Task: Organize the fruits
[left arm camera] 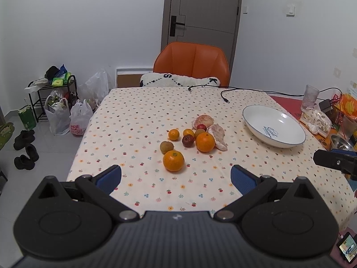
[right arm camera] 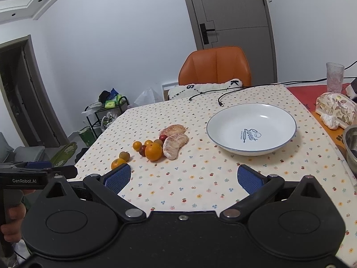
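A cluster of fruit lies mid-table: a near orange, a bigger orange, a brown kiwi-like fruit, small tangerines, dark red fruits and two peeled pomelo segments. An empty white plate sits to the right of them. My left gripper is open just short of the near orange, holding nothing. My right gripper is open above bare cloth in front of the plate. The left gripper's body shows at the right wrist view's left edge.
A black cable lies on the far cloth before an orange chair. At the right edge stand a glass, wrapped snacks and a metal bowl. Bags and a rack sit on the floor left.
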Demonstrator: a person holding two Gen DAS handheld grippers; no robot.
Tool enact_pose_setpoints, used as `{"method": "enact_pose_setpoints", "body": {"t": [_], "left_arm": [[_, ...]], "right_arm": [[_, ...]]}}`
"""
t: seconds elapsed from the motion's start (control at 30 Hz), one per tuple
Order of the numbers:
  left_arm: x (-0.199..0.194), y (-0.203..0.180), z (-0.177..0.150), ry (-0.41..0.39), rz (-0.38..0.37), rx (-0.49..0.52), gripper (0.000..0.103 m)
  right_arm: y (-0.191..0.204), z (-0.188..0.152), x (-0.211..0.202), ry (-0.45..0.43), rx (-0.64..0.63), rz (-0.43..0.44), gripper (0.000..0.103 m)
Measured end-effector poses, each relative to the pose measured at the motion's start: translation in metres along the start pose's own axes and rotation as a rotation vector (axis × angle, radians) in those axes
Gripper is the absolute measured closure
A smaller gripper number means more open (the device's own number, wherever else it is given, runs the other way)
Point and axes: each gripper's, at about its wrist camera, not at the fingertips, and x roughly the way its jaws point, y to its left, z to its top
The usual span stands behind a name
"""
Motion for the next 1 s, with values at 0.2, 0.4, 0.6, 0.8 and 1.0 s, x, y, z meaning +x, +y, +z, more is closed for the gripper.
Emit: {"method": "enact_pose_setpoints", "body": {"t": [0.2,0.4,0.6,0.8,1.0], "left_arm": [[-0.0016,0.0013,0.0004,-0.003,0.003,-0.002,0.000],[-0.0022,0.0018,0.0007,-0.003,0.003,-0.001,0.000],[-0.0020,0.0015,0.0007,-0.004,0.003,-0.002,0.000],[-0.0024,0.0026,0.0009,-0.003,0.002,-0.004,0.000],[-0.0025,0.0030,0.0006,-0.005,-0.001,-0.002,0.000]], "right_arm": [[0.0000,0.0002,0.0001,0.000,-0.001,0.001,0.000],[0.0007,0.0004,0.0004,0.002,0.000,-0.002,0.000],[0.0005,0.0009,0.0004,0.001,-0.002,-0.003,0.000],[0.0007,0.0010,0.0003,0.000,-0.001,-0.005,0.000],[0.0000,0.0019,-0.0006,-0.004,-0.002,-0.005,0.000]]}}
